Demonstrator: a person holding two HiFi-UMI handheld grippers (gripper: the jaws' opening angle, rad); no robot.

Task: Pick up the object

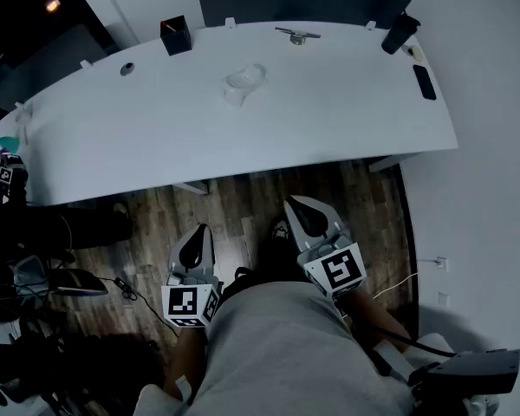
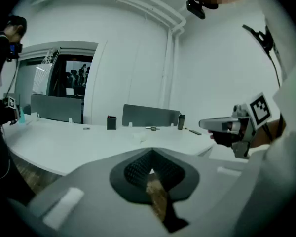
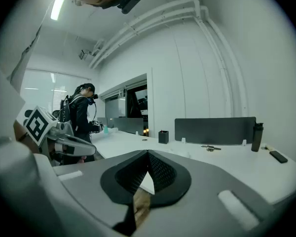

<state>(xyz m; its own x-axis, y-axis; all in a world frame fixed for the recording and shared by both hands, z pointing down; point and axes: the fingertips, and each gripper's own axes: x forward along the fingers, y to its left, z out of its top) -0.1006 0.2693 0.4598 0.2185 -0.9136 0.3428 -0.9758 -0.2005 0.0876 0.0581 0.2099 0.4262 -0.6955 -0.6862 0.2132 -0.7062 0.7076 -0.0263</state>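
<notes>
A small pale, translucent object (image 1: 244, 83) lies near the middle of the white curved table (image 1: 156, 137). Both grippers are held low over the wooden floor, in front of the table's near edge and well short of the object. My left gripper (image 1: 197, 237) points toward the table with its jaws shut and nothing between them; its dark pads (image 2: 138, 171) meet in the left gripper view. My right gripper (image 1: 302, 211) is beside it, a little further forward, also shut and empty, its pads (image 3: 160, 174) closed together. Each gripper view shows the other gripper alongside.
On the far side of the table stand a black box (image 1: 175, 35), a small metal item (image 1: 297, 34), a dark bottle (image 1: 399, 33) and a phone (image 1: 424, 82), before a grey partition (image 1: 303, 1). Another person (image 3: 81, 117) stands at the table's left end.
</notes>
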